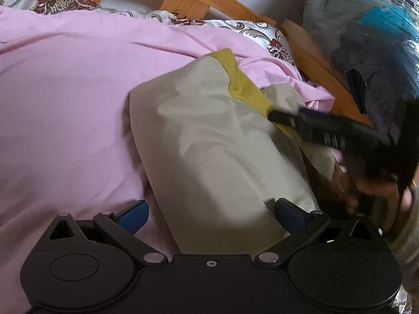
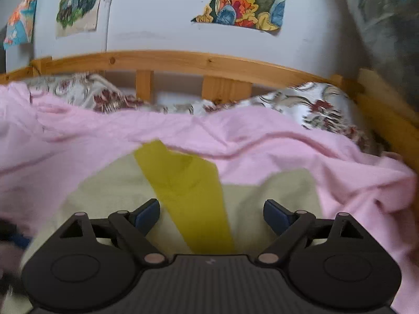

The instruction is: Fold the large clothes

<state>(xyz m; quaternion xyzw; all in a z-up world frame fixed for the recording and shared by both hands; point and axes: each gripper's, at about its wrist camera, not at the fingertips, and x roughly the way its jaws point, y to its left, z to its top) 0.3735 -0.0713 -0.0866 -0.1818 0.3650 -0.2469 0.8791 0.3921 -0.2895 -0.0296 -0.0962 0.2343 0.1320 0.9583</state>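
two grippers work over a bed spread with a pink sheet (image 1: 65,99). the task's thing, a pale beige garment (image 1: 209,144) with a yellow band (image 1: 243,83), lies folded on the pink sheet toward the bed's right side, its long axis running from the near edge toward the wooden bed frame (image 1: 311,60). left gripper (image 1: 210,216): jaws released and spread wide, the near end of the garment lying between the blue pads, which do not press on it. right gripper (image 2: 211,216): jaws likewise released and wide apart, standing low over the beige cloth with the yellow band passing between them; nothing is grasped. in the left wrist view the right gripper enters from the right, one black finger (image 1: 288,119) lying at the yellow band's lower end, with the person's hand (image 1: 366,188) blurred behind it. a floral pillow (image 2: 322,110) lies against the frame beyond the sheet. a clear bag of dark clothing (image 1: 371,39) stands at the right. coloured drawings (image 2: 243,0) hang on the white wall (image 2: 157,26).
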